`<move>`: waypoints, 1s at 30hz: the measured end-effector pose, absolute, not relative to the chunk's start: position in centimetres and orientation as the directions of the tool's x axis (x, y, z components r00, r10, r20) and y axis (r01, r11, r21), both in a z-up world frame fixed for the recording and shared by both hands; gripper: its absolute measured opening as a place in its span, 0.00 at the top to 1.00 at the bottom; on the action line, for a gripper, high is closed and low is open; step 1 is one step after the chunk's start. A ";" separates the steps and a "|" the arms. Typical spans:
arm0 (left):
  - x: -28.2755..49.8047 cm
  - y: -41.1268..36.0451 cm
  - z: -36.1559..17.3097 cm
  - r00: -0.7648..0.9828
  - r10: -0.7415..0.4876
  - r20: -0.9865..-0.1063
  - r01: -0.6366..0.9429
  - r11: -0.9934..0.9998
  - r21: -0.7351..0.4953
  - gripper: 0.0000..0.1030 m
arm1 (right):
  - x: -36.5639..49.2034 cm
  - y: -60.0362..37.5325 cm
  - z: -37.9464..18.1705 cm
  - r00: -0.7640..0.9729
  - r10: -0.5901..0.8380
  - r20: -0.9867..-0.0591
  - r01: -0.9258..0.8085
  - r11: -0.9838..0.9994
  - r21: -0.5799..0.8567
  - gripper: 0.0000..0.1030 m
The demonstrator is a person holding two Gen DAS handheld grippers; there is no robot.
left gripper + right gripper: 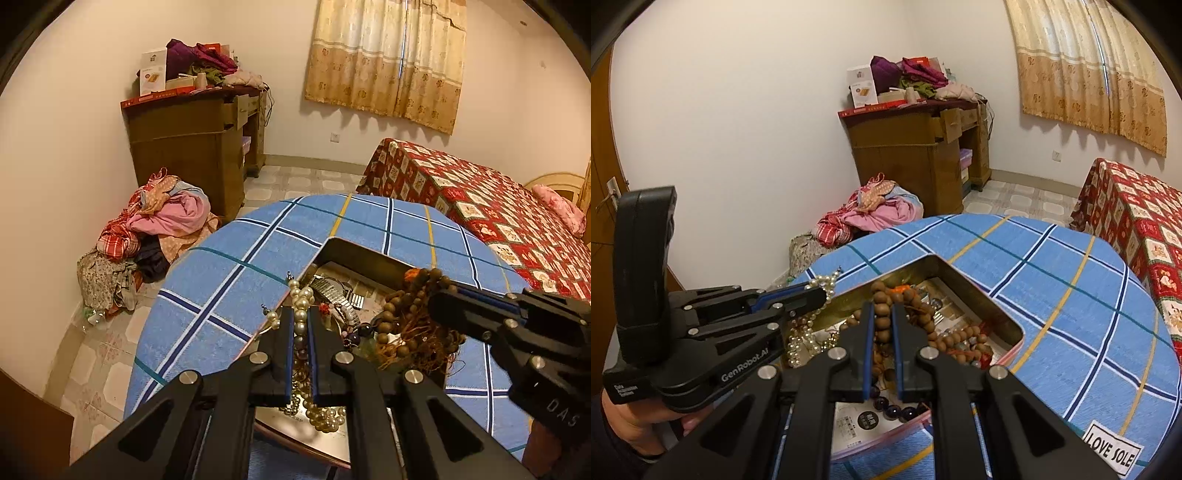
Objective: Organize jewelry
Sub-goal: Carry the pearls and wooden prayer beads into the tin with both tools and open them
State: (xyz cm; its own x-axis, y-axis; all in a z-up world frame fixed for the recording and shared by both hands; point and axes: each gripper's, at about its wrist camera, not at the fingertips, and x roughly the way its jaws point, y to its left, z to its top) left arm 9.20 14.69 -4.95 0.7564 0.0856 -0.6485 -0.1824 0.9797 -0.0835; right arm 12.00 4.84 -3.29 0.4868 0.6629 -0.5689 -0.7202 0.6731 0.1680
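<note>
A metal tin [354, 248] [975, 284] full of jewelry sits on a round table with a blue plaid cloth [236, 295] [1052, 302]. My left gripper [301, 317] is shut on a white pearl necklace [303, 299] and holds it over the tin's left edge; it also shows in the right wrist view [820, 293] with the pearls [825, 282]. My right gripper [882, 314] is shut on a brown wooden bead string [882, 306], lifted over the tin; in the left wrist view this gripper [437, 295] holds the beads [410, 314]. A metal watch band [332, 291] lies in the tin.
A bed with a red patterned cover [480, 206] [1137, 221] stands right of the table. A wooden desk [195, 144] [923, 155] stands against the far wall, a pile of clothes [155, 229] [879, 210] on the floor beside it. A "LOVE SOLE" label [1112, 450] hangs at the cloth's edge.
</note>
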 end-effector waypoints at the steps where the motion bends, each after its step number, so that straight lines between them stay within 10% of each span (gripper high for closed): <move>1: 9.3 14.6 -5.0 0.755 0.084 -0.650 -0.180 0.980 -0.081 0.95 | 12.0 4.9 -3.4 0.486 0.662 -0.571 -0.720 0.673 0.169 0.89; 30: 10.0 14.3 -7.9 0.705 0.077 -0.705 -0.169 0.984 -0.062 0.95 | 11.7 5.2 -5.7 0.468 0.638 -0.612 -0.713 0.681 0.165 0.89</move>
State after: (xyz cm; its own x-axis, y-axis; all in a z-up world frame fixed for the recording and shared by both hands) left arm 9.97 14.26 -7.87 0.7046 0.0770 -0.7055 -0.1692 0.9836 -0.0616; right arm 11.71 5.17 -5.67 0.4677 0.6378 -0.6120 -0.7130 0.6814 0.1652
